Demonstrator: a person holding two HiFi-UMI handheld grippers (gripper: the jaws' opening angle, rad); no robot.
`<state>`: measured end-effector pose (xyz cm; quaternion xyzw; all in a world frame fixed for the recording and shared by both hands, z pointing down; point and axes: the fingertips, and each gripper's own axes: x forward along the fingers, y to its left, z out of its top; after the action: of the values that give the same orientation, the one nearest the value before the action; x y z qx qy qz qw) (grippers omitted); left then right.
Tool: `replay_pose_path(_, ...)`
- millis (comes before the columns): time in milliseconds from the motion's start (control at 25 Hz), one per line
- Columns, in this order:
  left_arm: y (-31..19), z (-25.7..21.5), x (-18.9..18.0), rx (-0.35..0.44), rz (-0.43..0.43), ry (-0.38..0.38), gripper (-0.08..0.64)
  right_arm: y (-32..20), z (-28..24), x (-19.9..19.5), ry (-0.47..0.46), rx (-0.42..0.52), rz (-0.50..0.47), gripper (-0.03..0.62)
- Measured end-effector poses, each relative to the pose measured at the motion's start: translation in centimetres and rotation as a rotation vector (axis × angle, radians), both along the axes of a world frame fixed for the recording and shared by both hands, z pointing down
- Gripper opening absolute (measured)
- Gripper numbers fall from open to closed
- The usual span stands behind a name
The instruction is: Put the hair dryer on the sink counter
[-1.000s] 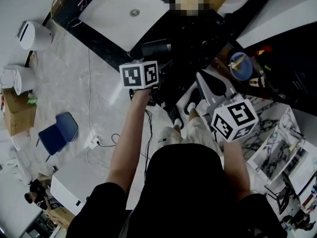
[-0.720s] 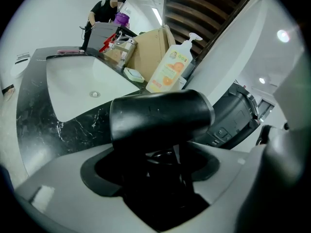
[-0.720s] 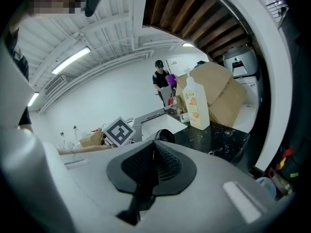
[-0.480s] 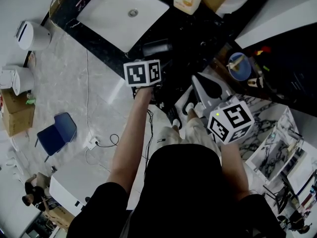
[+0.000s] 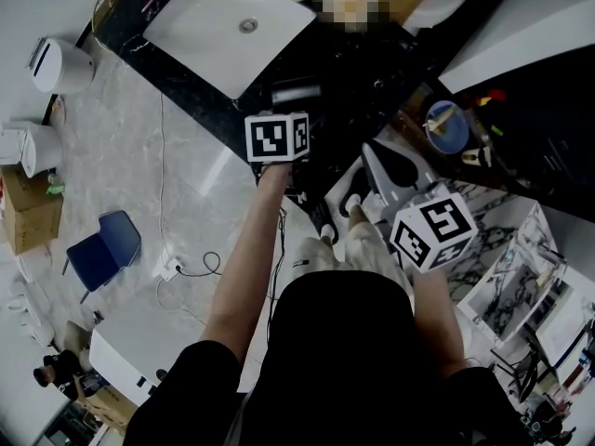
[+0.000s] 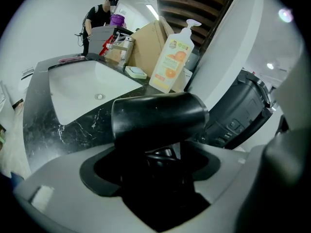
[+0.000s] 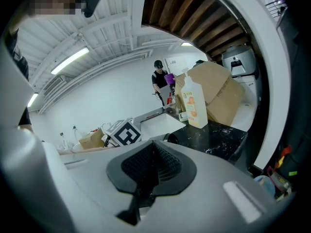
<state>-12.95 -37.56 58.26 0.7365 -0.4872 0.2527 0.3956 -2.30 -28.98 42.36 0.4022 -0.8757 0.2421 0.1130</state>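
1. While the black hair dryer [image 6: 158, 118] hangs over the black marbled sink counter [image 6: 77, 127], the left gripper [image 6: 163, 166] has its jaws clamped on the dryer's handle. The barrel lies crosswise above the jaws, and it cannot be told whether the dryer touches the stone.
2. The right gripper [image 7: 151, 166] sits back near the person's body, its ribbed jaws pressed together with nothing between them.
3. The dryer is near the counter's front edge, just right of the white rectangular basin [image 5: 214, 35]. Let go here, the round barrel could roll off the edge or tip towards the basin.
4. Because the grip is on the handle alone, the heavier barrel may swing in the jaws as it is lowered.
5. Pushed too far in, the dryer could knock the white pump bottle with an orange label [image 6: 170, 62], which stands beside a brown cardboard box [image 6: 148, 45].
6. The basin holds nothing but its drain. A small pale soap dish [image 6: 136, 72] sits at the basin's far corner, and its contents are unclear. A blue bowl [image 5: 451, 124] off to the right holds something yellowish, too small to name.
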Motion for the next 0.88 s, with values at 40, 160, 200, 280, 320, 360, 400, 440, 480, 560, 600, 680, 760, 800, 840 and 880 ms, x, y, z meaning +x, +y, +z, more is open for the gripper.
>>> replay_pose_path(40,0.0,0.07,0.04,0.0,0.002,-0.005,0.362,0.01,0.0,-0.02,-0.001,-0.001,-0.001,0.011)
replay_pose_path(160,-0.06,0.22,0.1,0.007,0.003,-0.021,0.364,0.08,0.03,-0.12,-0.002,-0.003,-0.004,0.011)
replay_pose_path(200,-0.08,0.25,0.13,0.009,0.004,-0.026,0.364,0.09,0.01,-0.17,-0.003,-0.003,-0.004,0.011)
replay_pose_path(280,-0.1,0.24,0.2,0.014,0.007,-0.034,0.365,0.15,-0.09,-0.19,-0.004,-0.001,-0.004,0.011)
replay_pose_path(320,-0.08,0.2,0.21,0.015,0.007,-0.037,0.365,0.19,-0.16,-0.2,-0.005,0.0,-0.004,0.011)
replay_pose_path(360,-0.07,0.16,0.21,0.018,0.008,-0.041,0.365,0.22,-0.25,-0.22,-0.007,0.002,-0.004,0.011)
replay_pose_path(400,-0.06,0.13,0.2,0.021,0.007,-0.044,0.366,0.27,-0.31,-0.25,-0.009,0.003,-0.004,0.011)
replay_pose_path(440,-0.04,0.15,0.2,0.023,0.007,-0.047,0.367,0.33,-0.32,-0.29,-0.009,0.003,-0.005,0.011)
replay_pose_path(480,-0.02,0.19,0.23,0.026,0.007,-0.052,0.367,0.4,-0.3,-0.3,-0.008,0.002,-0.006,0.011)
replay_pose_path(560,-0.06,0.29,0.31,0.031,0.009,-0.062,0.368,0.47,-0.15,-0.31,-0.002,-0.002,-0.007,0.011)
replay_pose_path(600,-0.1,0.34,0.37,0.033,0.011,-0.068,0.37,0.47,-0.08,-0.33,0.001,-0.004,-0.007,0.011)
replay_pose_path(680,-0.12,0.45,0.45,0.038,0.014,-0.079,0.371,0.47,-0.04,-0.4,0.001,-0.004,-0.007,0.011)
replay_pose_path(760,-0.09,0.5,0.49,0.044,0.017,-0.088,0.373,0.52,-0.05,-0.46,0.002,-0.003,-0.007,0.011)
replay_pose_path(800,-0.06,0.51,0.53,0.048,0.018,-0.091,0.376,0.55,-0.05,-0.48,0.003,-0.003,-0.006,0.011)
replay_pose_path(840,-0.04,0.52,0.57,0.051,0.02,-0.093,0.377,0.57,-0.05,-0.49,0.005,-0.004,-0.006,0.011)
replay_pose_path(880,-0.04,0.54,0.61,0.054,0.022,-0.093,0.377,0.59,-0.02,-0.5,0.009,-0.005,-0.006,0.011)
